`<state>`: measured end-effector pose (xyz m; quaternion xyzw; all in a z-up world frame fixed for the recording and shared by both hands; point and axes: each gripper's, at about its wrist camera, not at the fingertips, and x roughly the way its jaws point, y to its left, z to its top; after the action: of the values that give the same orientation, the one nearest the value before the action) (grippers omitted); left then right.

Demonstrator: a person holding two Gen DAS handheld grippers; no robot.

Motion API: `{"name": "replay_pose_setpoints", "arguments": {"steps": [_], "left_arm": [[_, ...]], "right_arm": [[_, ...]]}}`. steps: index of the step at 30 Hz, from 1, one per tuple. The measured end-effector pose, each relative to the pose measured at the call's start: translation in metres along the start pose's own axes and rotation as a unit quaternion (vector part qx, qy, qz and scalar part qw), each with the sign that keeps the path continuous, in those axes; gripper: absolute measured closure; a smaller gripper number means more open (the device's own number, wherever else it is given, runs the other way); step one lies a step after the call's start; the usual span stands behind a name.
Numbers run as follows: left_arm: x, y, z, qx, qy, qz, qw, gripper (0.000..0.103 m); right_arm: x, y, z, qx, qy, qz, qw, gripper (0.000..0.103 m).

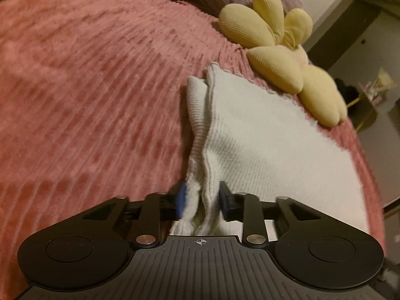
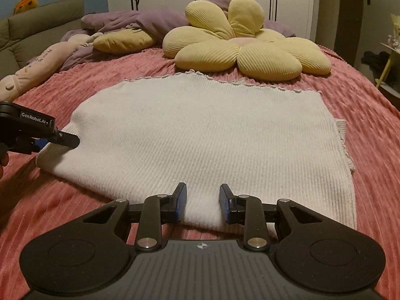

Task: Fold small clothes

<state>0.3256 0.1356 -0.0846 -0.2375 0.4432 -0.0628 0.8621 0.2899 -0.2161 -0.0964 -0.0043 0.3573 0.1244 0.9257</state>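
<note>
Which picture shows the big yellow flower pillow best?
The right wrist view: the yellow flower pillow appears whole there, all its petals showing, behind the white knit garment. The left wrist view catches only some petals at the garment's far edge, seen side-on.

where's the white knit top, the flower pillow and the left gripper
white knit top (image 2: 200,135), right wrist view, middle of its flat panel
flower pillow (image 2: 267,57), right wrist view, a front petal
left gripper (image 1: 201,200), left wrist view, between its fingertips
</note>
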Motion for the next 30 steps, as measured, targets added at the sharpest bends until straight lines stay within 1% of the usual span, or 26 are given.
{"name": "replay_pose_setpoints", "arguments": {"steps": [1,3,7,9,11,15,17,19,21,24,26,30], "left_arm": [[0.000,0.002,0.001,-0.010,0.001,-0.007,0.9999,0.080],[-0.001,0.007,0.001,-0.032,0.002,-0.023,0.9992,0.083],[-0.007,0.013,0.002,-0.069,0.001,-0.044,0.9966,0.085],[-0.013,0.016,0.004,-0.094,-0.004,-0.064,0.9935,0.086],[-0.020,0.014,0.009,-0.103,-0.010,-0.075,0.9917,0.086],[-0.034,-0.012,0.019,-0.068,-0.019,-0.079,0.9944,0.086],[-0.038,-0.034,0.023,-0.043,-0.021,-0.083,0.9954,0.086],[-0.041,-0.062,0.024,-0.004,-0.023,-0.083,0.9963,0.086],[-0.039,-0.091,0.021,0.033,-0.017,-0.090,0.9952,0.086],[-0.024,-0.132,0.008,0.082,0.000,-0.099,0.9917,0.086],[-0.009,-0.152,-0.004,0.104,0.017,-0.094,0.9900,0.086],[0.026,-0.175,-0.029,0.133,0.053,-0.078,0.9866,0.085]], "right_arm": [[0.000,0.001,0.000,0.002,0.000,0.000,1.000,0.075],[-0.003,-0.001,-0.001,0.006,0.000,0.002,1.000,0.075],[-0.007,-0.004,-0.001,0.012,-0.003,0.004,1.000,0.075],[-0.010,-0.008,-0.001,0.014,-0.005,0.005,1.000,0.075],[-0.015,-0.011,-0.002,0.018,-0.008,0.003,1.000,0.075],[-0.027,-0.022,-0.007,0.037,-0.012,0.001,0.999,0.075],[-0.032,-0.027,-0.008,0.048,-0.015,0.000,0.999,0.075],[-0.037,-0.033,-0.009,0.060,-0.019,-0.002,0.998,0.075],[-0.040,-0.038,-0.010,0.071,-0.021,-0.006,0.997,0.075],[-0.043,-0.048,-0.011,0.086,-0.024,-0.008,0.996,0.075],[-0.045,-0.054,-0.012,0.094,-0.027,-0.012,0.995,0.075],[-0.048,-0.066,-0.017,0.109,-0.026,-0.019,0.993,0.075]]}}
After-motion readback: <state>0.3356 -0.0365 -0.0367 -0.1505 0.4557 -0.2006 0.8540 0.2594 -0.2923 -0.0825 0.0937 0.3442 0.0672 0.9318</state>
